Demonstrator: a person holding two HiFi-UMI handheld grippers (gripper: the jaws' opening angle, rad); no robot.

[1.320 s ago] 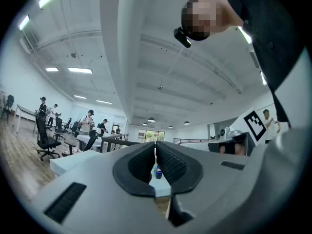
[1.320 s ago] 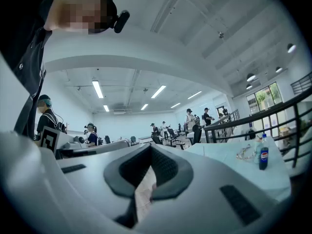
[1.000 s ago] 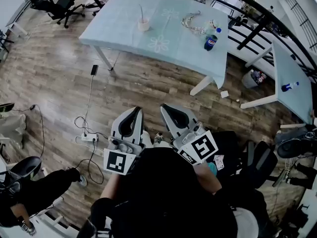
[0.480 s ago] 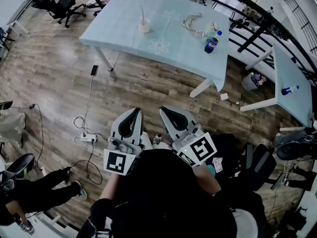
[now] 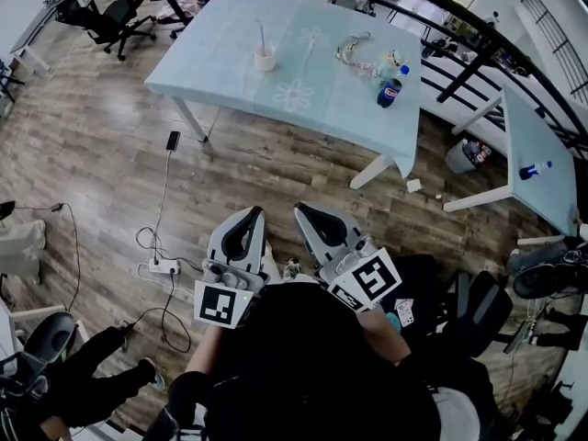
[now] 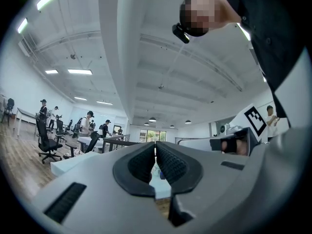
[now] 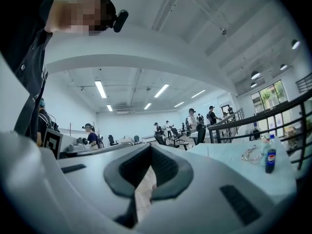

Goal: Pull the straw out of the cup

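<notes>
A small pale cup [image 5: 265, 60] with a thin straw [image 5: 261, 36] upright in it stands on the light-blue table [image 5: 230, 72] far ahead in the head view. Both grippers are held close to my body over the wooden floor, well short of the table. My left gripper [image 5: 256, 212] is shut, its dark pads [image 6: 146, 161] meeting with nothing between them. Beside it, my right gripper [image 5: 300, 209] is also shut and empty, its tips [image 7: 150, 148] touching. I cannot make out the cup in either gripper view.
A blue-labelled bottle [image 5: 390, 86] and a tangle of beads or cord [image 5: 354, 50] lie on the table's right part. A power strip with cables [image 5: 163, 266] and a phone [image 5: 174, 140] lie on the floor. Office chairs [image 5: 115, 18], a railing [image 5: 478, 39] and a second table [image 5: 542, 168] surround the area.
Both grippers have kept still. The view has shifted slightly, so the table sits a little lower in frame. A person's legs at the lower left have moved.
</notes>
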